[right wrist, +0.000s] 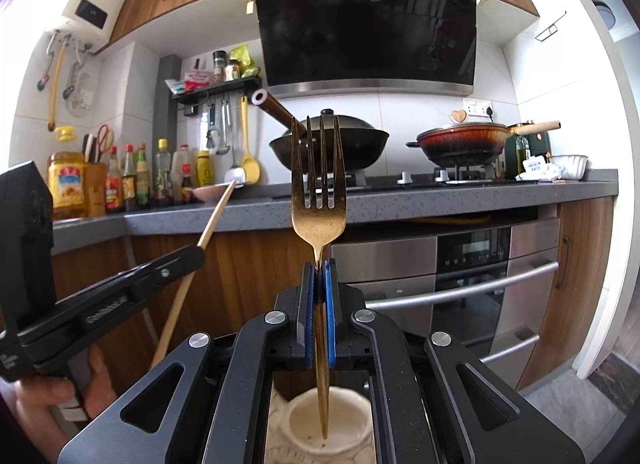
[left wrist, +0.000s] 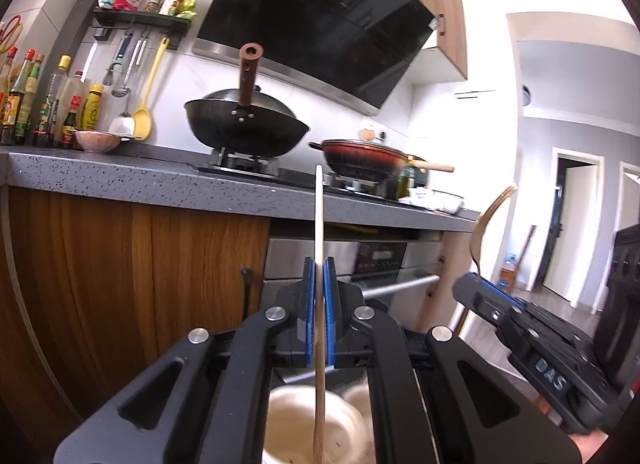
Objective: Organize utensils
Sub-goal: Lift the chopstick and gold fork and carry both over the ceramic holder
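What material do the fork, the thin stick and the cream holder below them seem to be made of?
Fork: probably metal with a matte gold finish, given its thin, stiff tines and dull golden sheen.
Thin stick: likely bamboo or light wood, pale, unpainted and matte; possibly a chopstick.
Cream holder: looks like unglazed or matte ceramic, thick-walled and off-white, though plastic cannot be ruled out.

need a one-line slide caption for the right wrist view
Right gripper shut on a gold fork, tines up, above a cream holder; left gripper holds a wooden chopstick.
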Tool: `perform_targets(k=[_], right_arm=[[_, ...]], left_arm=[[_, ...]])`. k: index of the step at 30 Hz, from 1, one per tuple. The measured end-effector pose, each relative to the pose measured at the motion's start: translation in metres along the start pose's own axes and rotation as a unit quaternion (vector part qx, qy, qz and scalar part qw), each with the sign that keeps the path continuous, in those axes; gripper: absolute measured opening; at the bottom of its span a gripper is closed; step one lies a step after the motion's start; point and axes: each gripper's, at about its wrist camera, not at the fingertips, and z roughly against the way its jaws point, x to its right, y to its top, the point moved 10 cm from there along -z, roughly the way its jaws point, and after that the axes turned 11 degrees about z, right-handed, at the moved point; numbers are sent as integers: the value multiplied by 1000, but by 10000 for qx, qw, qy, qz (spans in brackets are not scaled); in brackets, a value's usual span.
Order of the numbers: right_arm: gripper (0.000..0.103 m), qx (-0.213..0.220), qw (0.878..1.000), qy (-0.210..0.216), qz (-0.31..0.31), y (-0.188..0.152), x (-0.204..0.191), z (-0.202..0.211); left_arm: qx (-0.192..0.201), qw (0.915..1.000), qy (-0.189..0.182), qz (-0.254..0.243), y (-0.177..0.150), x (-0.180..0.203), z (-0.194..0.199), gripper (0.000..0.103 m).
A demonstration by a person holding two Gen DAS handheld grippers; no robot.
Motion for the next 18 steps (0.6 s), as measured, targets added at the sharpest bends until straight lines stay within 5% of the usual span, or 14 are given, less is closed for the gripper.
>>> perform_targets(k=[9, 18], right_arm=[[6, -144, 9997, -2, -220, -29, 9, -19], [6, -410, 9989, 193, -134, -54, -2, -22]], left_arm=[[44, 9997, 191, -160, -21, -11, -24, 4], [-430, 9981, 252, -352, -49, -22, -6, 4]])
